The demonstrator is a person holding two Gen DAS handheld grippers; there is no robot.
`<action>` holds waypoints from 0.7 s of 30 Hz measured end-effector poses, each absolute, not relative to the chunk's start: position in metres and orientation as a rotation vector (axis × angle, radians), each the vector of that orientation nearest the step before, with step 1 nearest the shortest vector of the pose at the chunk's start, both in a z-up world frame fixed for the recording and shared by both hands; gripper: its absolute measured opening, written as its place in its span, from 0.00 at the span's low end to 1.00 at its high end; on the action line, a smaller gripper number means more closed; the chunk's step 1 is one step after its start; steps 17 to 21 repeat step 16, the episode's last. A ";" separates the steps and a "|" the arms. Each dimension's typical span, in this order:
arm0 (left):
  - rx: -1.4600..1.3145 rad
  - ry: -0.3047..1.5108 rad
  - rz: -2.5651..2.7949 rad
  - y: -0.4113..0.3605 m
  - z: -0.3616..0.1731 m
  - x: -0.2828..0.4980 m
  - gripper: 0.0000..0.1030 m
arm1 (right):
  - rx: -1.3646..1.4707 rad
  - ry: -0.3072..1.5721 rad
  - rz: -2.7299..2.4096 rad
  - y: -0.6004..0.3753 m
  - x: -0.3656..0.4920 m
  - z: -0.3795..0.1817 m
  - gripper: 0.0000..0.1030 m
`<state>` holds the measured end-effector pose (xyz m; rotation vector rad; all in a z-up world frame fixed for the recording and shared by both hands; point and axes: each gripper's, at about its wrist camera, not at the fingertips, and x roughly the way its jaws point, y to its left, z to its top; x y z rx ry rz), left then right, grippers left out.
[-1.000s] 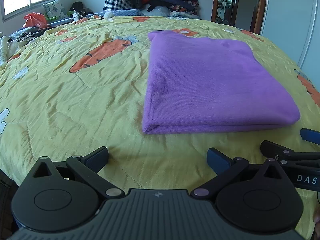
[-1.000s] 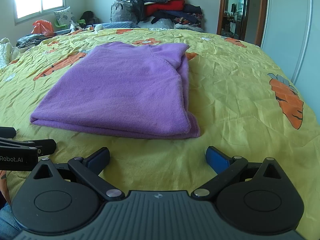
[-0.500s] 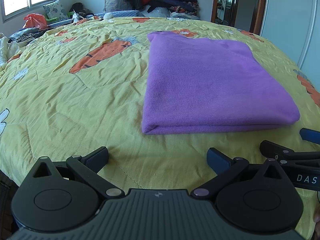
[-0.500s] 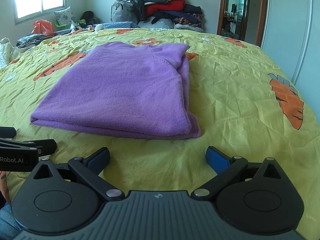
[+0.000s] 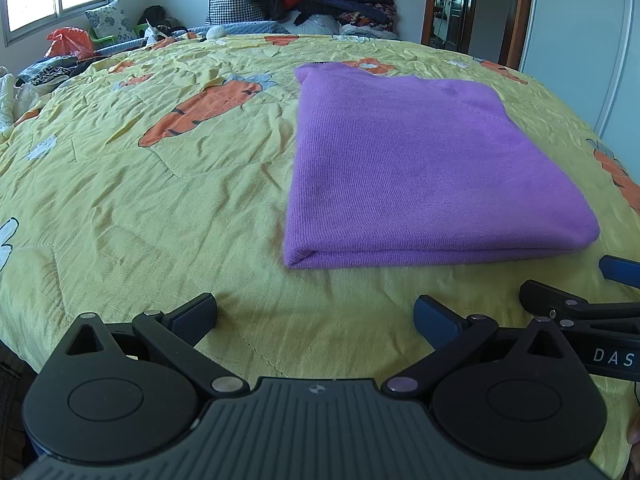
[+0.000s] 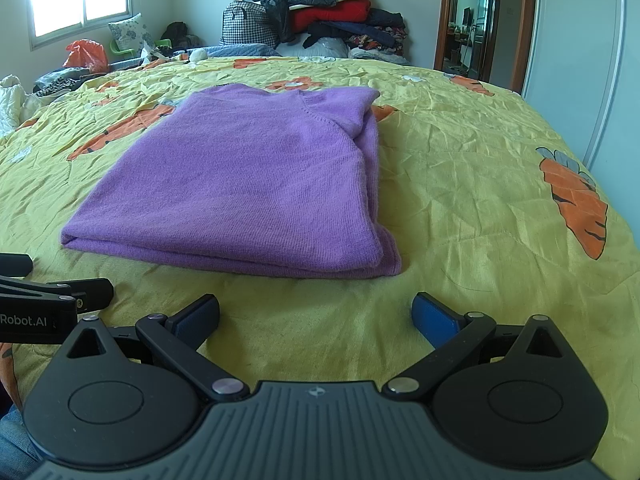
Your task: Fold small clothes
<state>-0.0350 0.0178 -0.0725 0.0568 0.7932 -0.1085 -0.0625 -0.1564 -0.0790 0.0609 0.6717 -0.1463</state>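
Folded purple sweater on the bed, both grippers empty.

My left gripper (image 5: pixel 315 316) sits spread wide near the bed's near edge; the purple sweater (image 5: pixel 420 160) lies folded flat on the carrot-print bedspread (image 5: pixel 160 200) just beyond; my right gripper (image 6: pixel 316 314) is likewise spread, touching nothing.

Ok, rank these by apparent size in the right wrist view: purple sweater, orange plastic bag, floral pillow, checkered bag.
1. purple sweater, largest by far, though nearest.
2. checkered bag.
3. floral pillow and orange plastic bag look alike; unranked.
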 end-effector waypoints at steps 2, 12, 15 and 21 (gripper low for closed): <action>0.057 0.793 -0.109 0.018 -0.073 -0.035 1.00 | 0.061 0.672 -0.146 -0.156 -0.062 -0.079 1.00; 0.033 0.778 -0.151 0.021 -0.072 -0.035 1.00 | 0.061 0.672 -0.146 -0.156 -0.062 -0.079 1.00; 0.009 0.768 -0.160 0.025 -0.072 -0.035 1.00 | 0.061 0.671 -0.146 -0.156 -0.063 -0.079 1.00; 0.013 0.769 -0.161 0.024 -0.072 -0.035 1.00 | 0.061 0.672 -0.146 -0.156 -0.063 -0.079 1.00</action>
